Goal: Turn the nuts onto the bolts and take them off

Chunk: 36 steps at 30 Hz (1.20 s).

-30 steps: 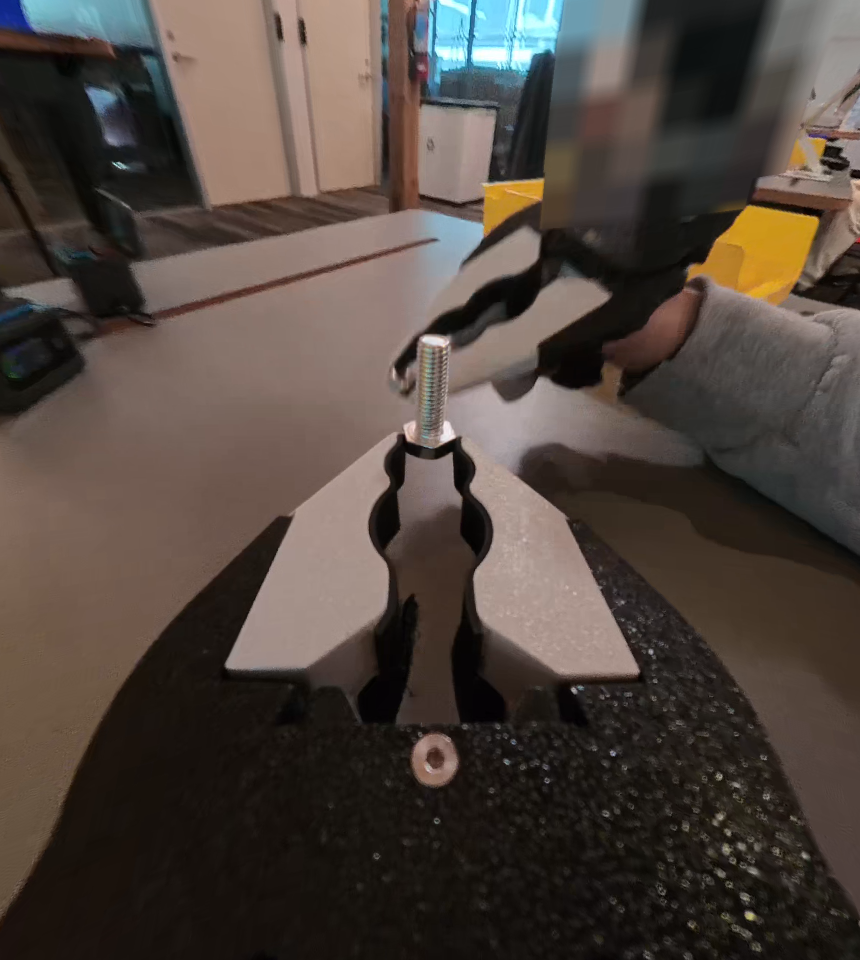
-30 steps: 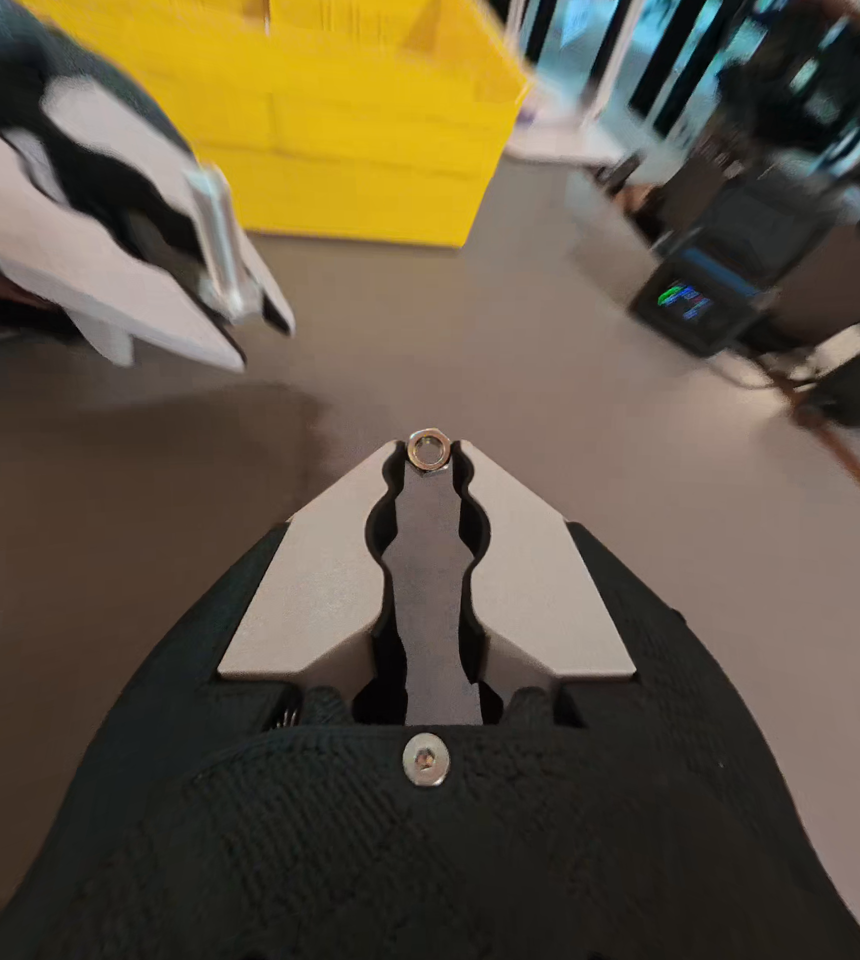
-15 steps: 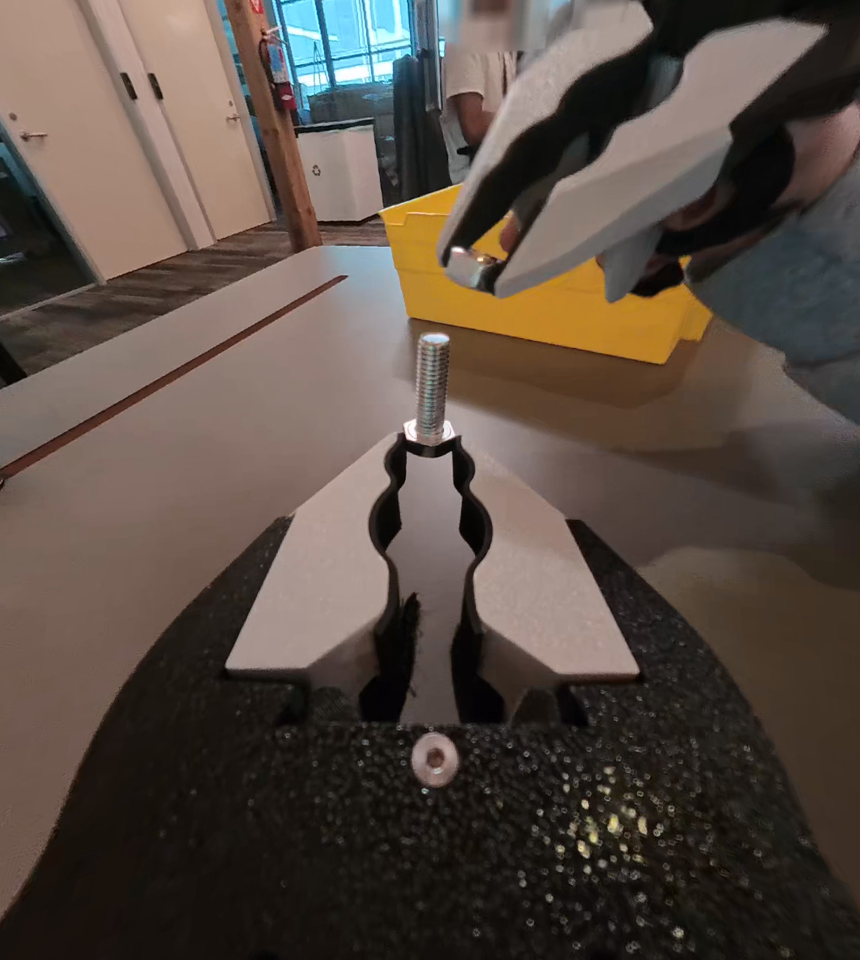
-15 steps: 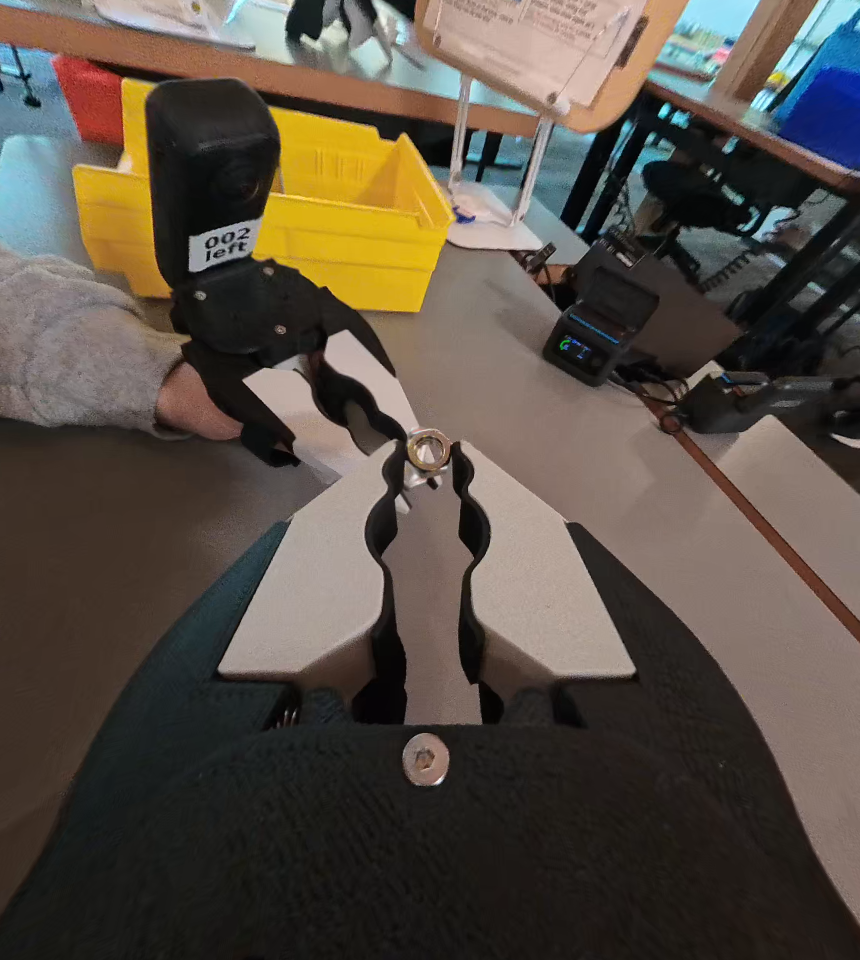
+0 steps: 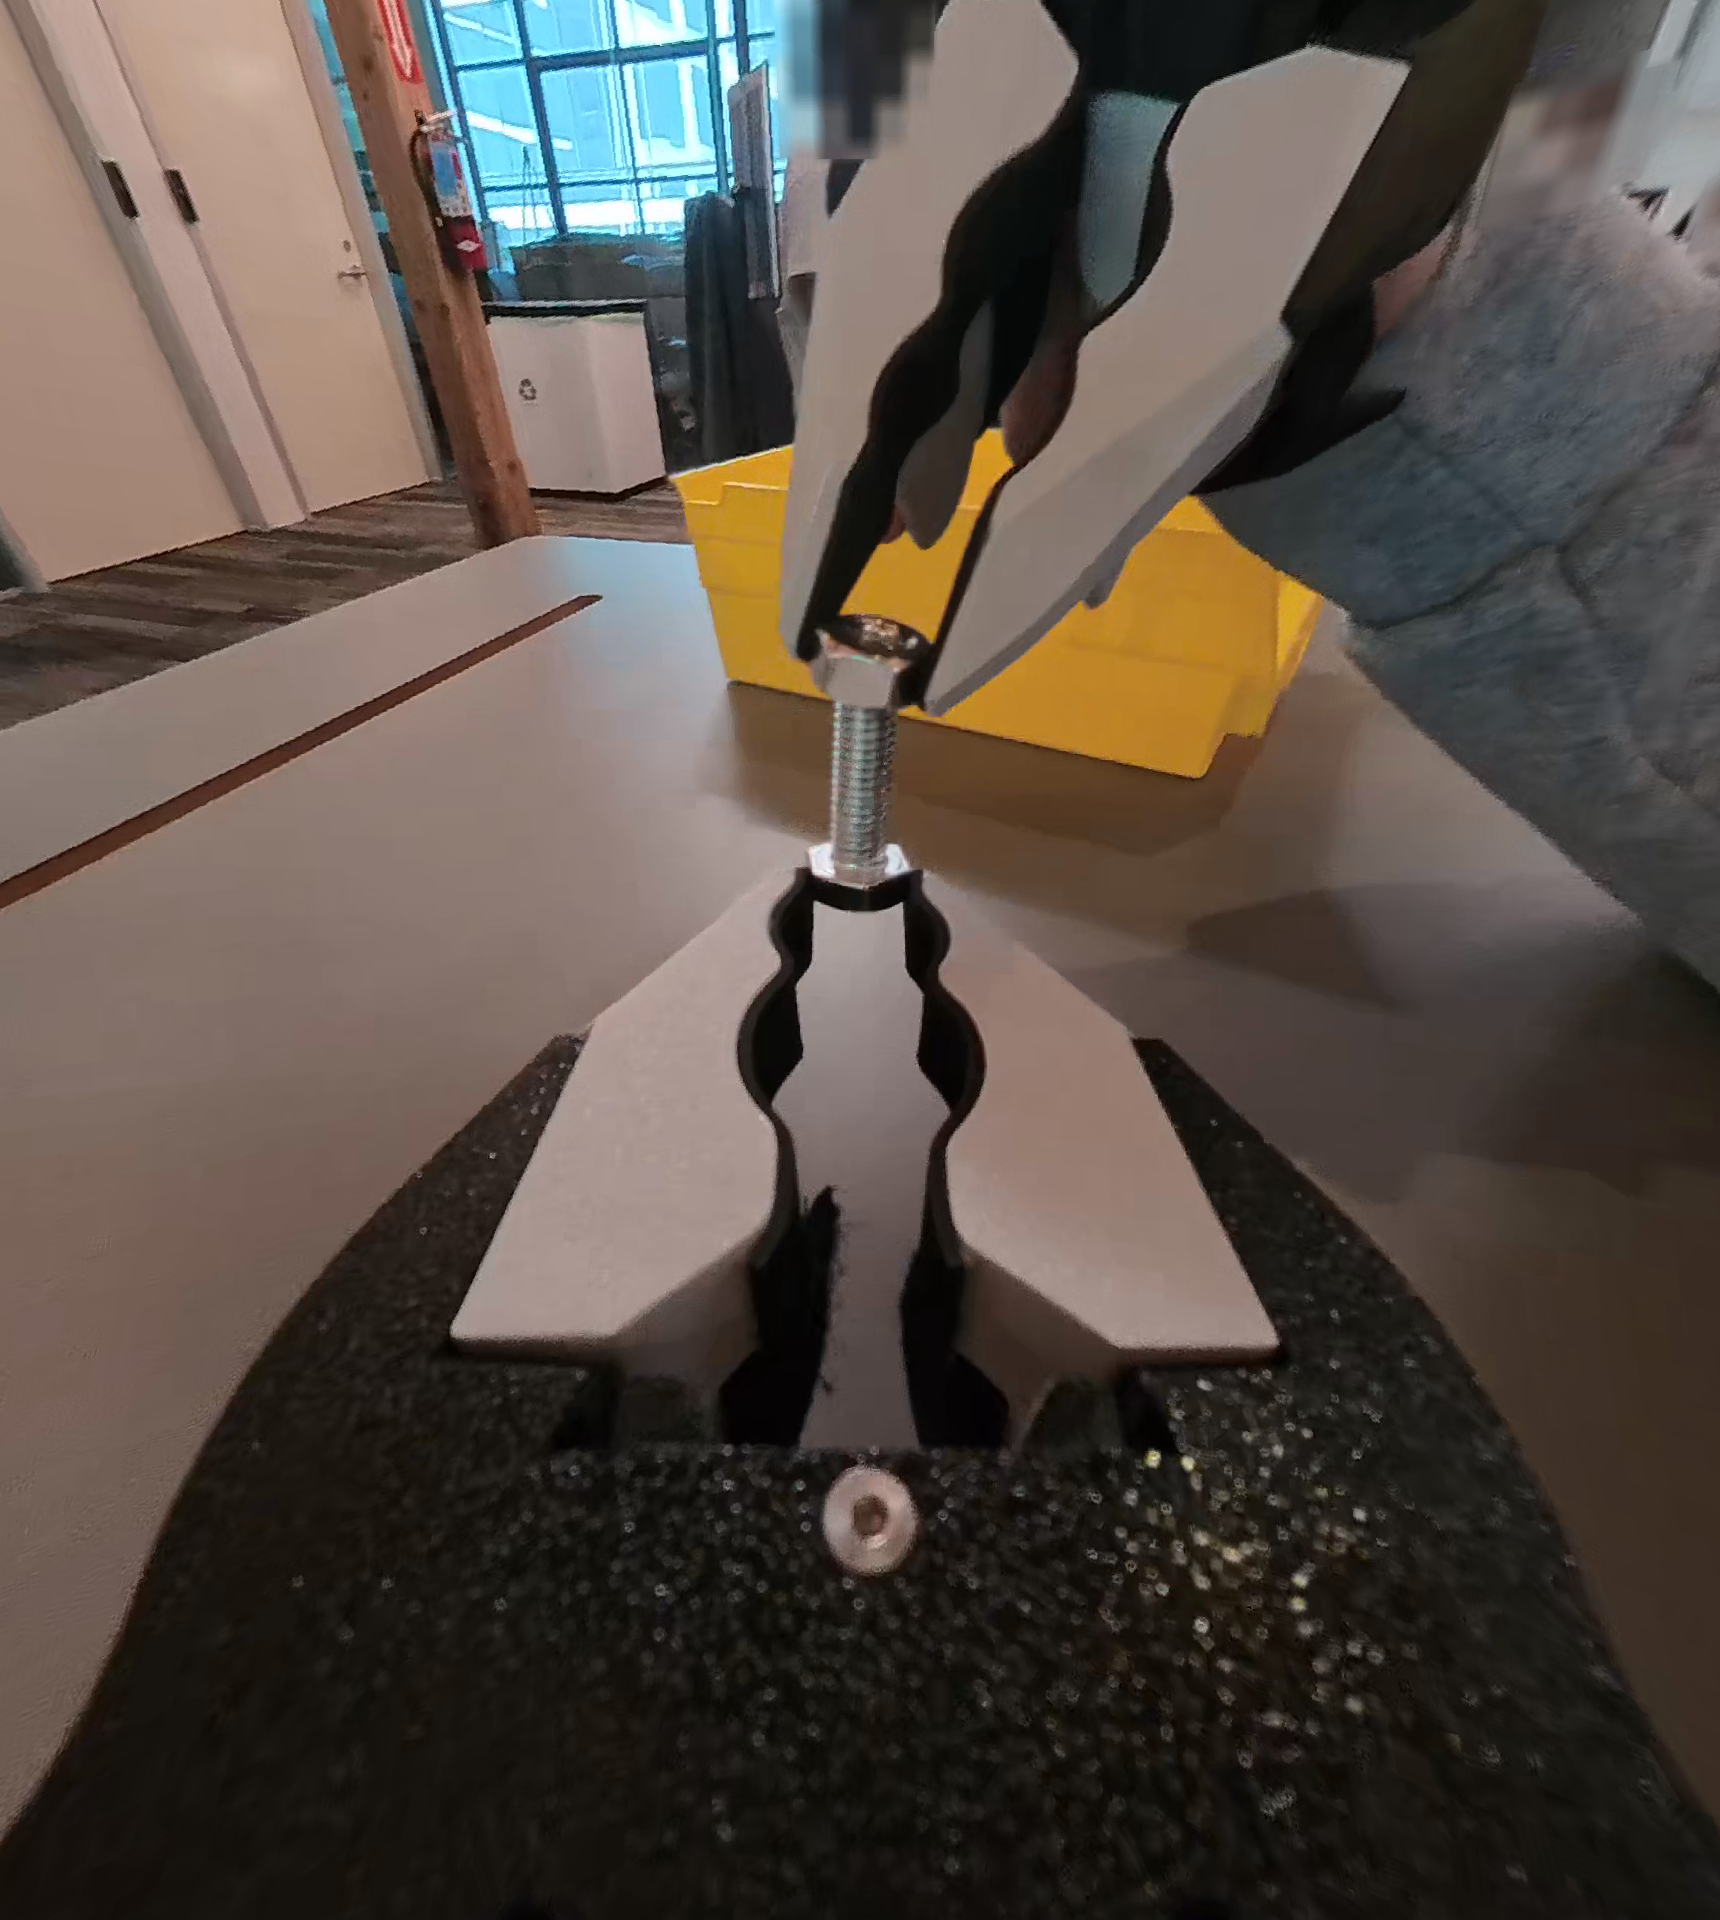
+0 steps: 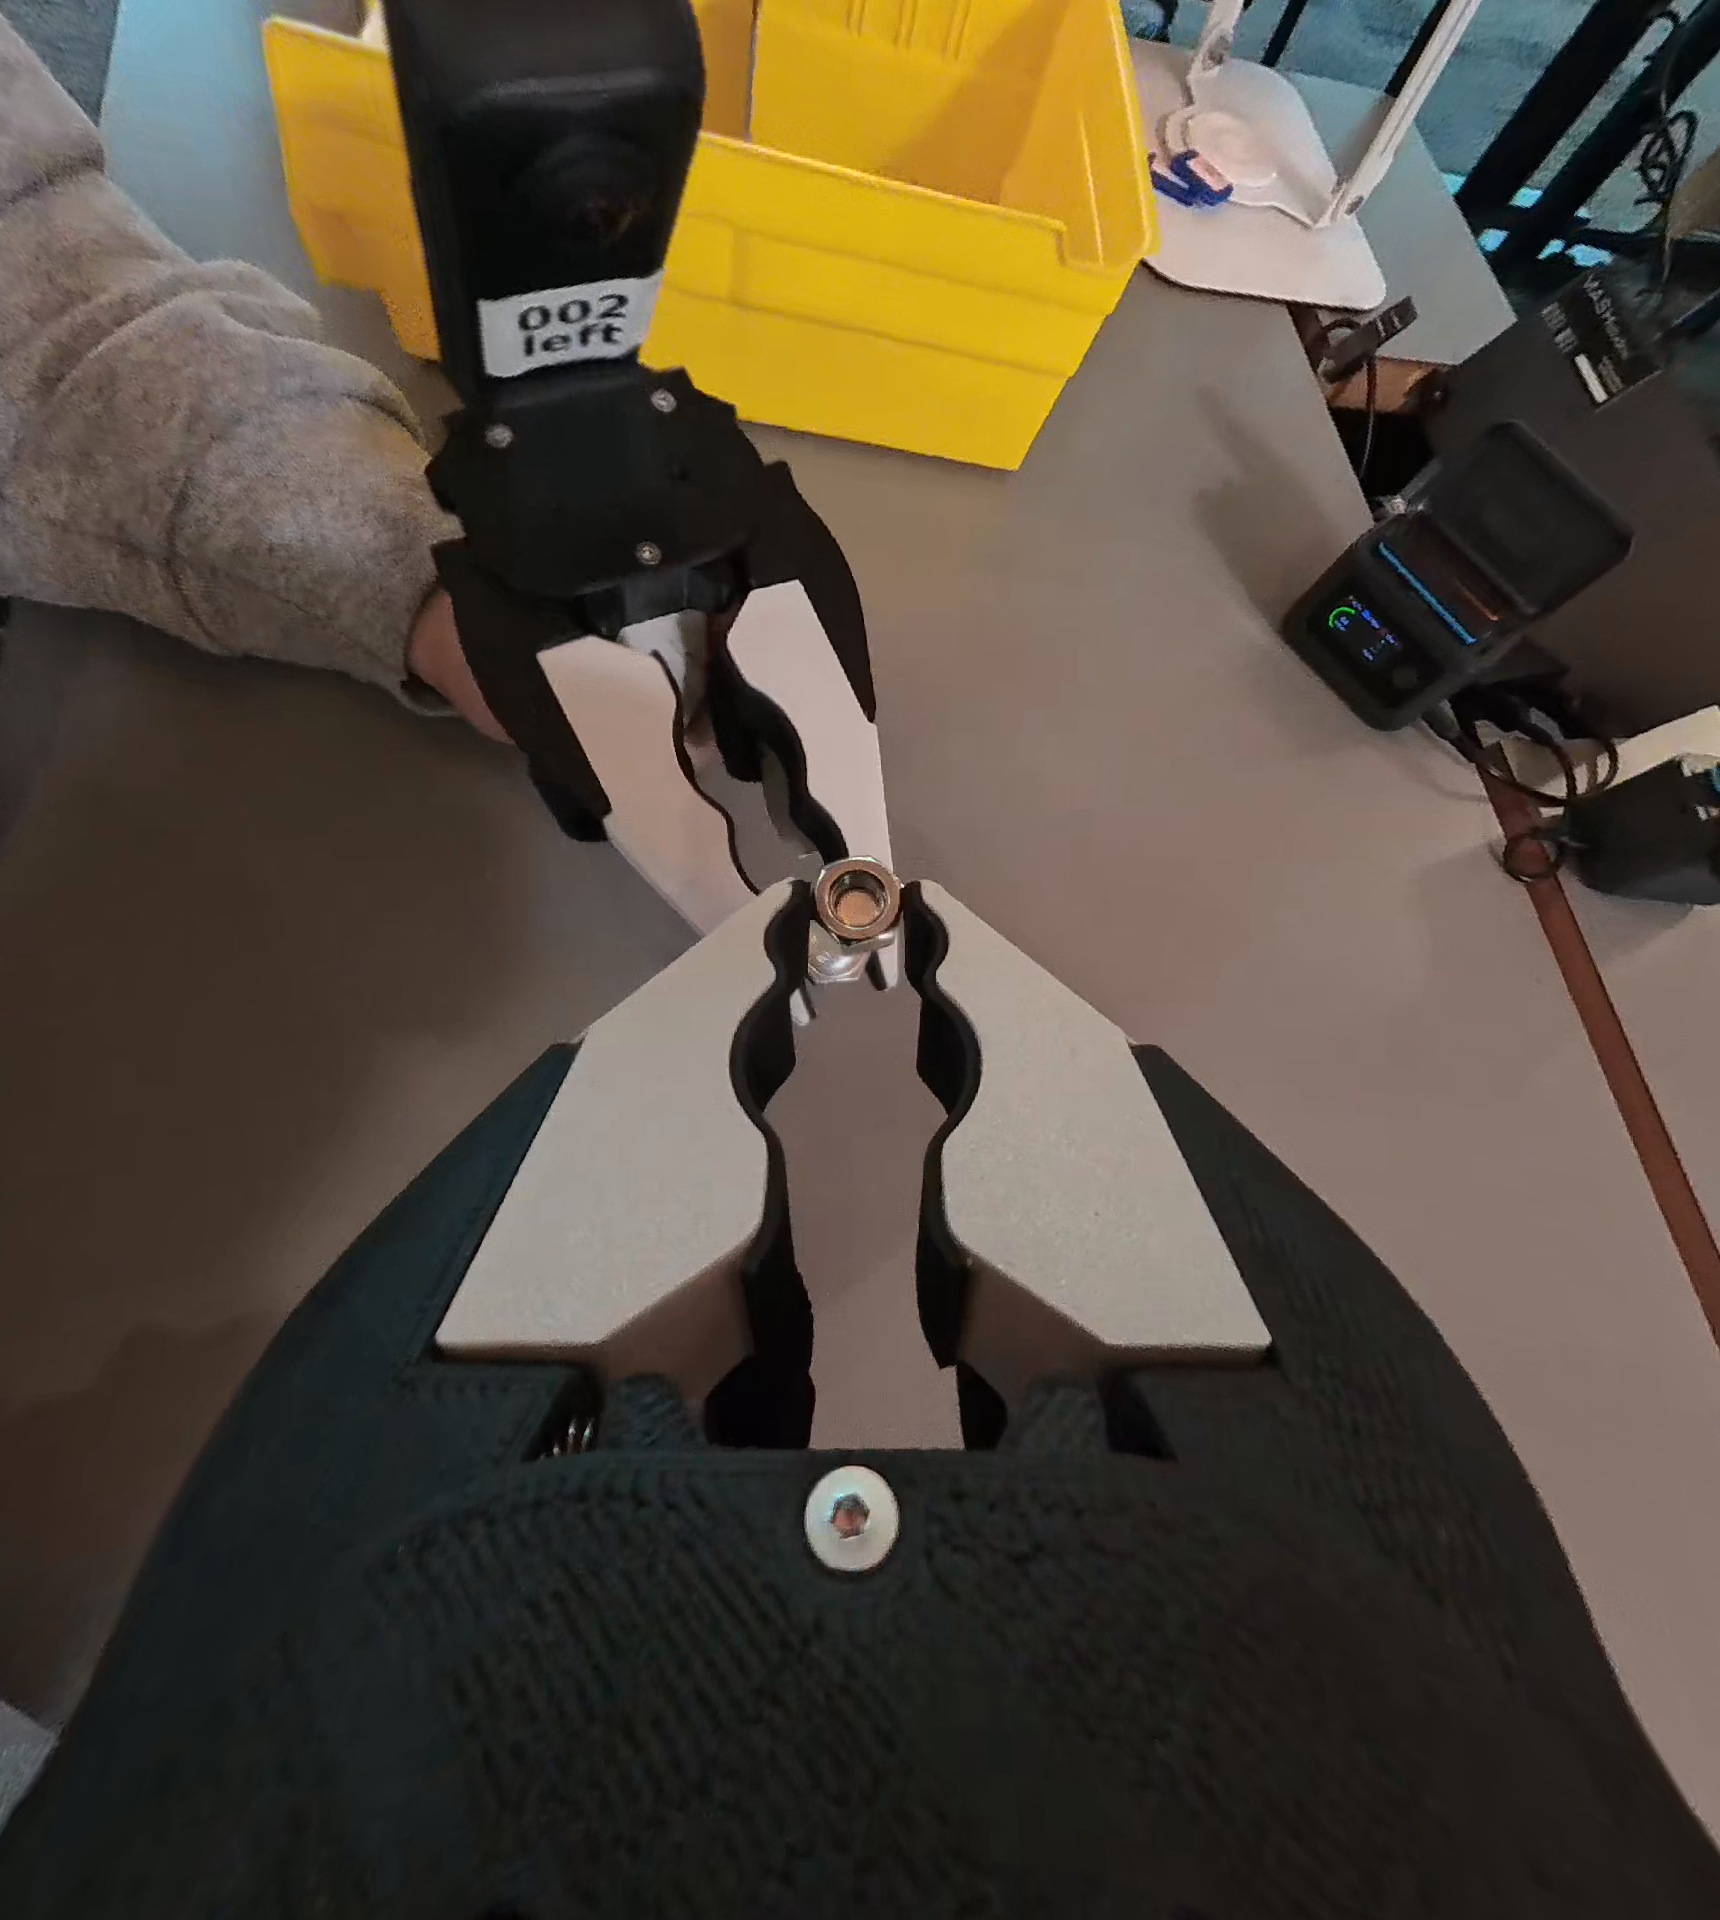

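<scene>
My left gripper is shut on the hex head of a silver bolt, which stands upright with its thread pointing up. My right gripper is shut on a silver nut and comes down from above. In the left wrist view the right gripper holds the nut on the top end of the bolt. In the right wrist view I look down through the nut at the bolt's end, with the left gripper just beneath and its black camera body behind.
A yellow bin stands on the grey table behind the grippers; it also shows in the left wrist view. Black devices with cables sit at the table's right. Grey sleeves reach in from the sides. The gap from one gripper's tips to the other's is roughly 4 centimetres.
My right gripper has come down with the nut from above and to the right of the bolt until the nut sits on the bolt's top end. The left gripper has kept the bolt upright.
</scene>
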Motion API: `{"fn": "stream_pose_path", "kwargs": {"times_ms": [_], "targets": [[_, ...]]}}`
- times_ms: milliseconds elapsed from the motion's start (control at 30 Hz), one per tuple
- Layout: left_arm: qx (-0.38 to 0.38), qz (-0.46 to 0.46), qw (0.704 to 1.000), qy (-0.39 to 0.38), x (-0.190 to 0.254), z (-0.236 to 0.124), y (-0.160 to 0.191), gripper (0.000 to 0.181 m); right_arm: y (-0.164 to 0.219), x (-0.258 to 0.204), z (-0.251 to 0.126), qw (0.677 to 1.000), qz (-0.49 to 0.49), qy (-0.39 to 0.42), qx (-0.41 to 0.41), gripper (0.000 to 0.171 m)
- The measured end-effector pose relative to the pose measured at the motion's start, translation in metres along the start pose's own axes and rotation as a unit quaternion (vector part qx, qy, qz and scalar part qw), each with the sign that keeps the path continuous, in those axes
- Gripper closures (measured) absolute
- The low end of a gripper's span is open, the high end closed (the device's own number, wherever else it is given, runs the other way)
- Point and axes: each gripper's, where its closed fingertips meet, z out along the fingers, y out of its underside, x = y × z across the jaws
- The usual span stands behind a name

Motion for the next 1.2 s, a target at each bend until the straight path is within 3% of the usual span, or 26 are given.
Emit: {"fn": "stream_pose_path", "kwargs": {"times_ms": [200, 433, 733, 933, 1067, 1200], "targets": [[-0.018, -0.010, 1.000, 0.020, 0.006, 0.003, 0.005, 0.167, 0.004, -0.002, 0.000, 0.999, 0.013, -0.024, -0.017, 0.154], [-0.006, -0.029, 1.000, 0.008, -0.001, 0.000, 0.002, 0.167, 0.000, 0.006, 0.003, 0.997, 0.071, 0.036, -0.021, 0.154], [-0.002, -0.020, 1.000, -0.006, -0.002, 0.000, 0.000, 0.167, -0.001, 0.008, 0.003, 0.988, 0.150, 0.041, 0.007, 0.154], [-0.004, -0.032, 0.999, -0.034, -0.011, -0.002, 0.001, 0.167, -0.004, 0.019, 0.008, 0.951, 0.260, 0.154, 0.062, 0.154], [-0.007, -0.026, 0.999, -0.043, -0.011, -0.002, 0.002, 0.167, -0.003, 0.020, 0.007, 0.934, 0.257, 0.233, 0.087, 0.154], [-0.007, -0.029, 0.999, -0.041, -0.012, -0.002, 0.002, 0.167, -0.005, 0.020, 0.007, 0.930, 0.241, 0.256, 0.111, 0.154]]}}
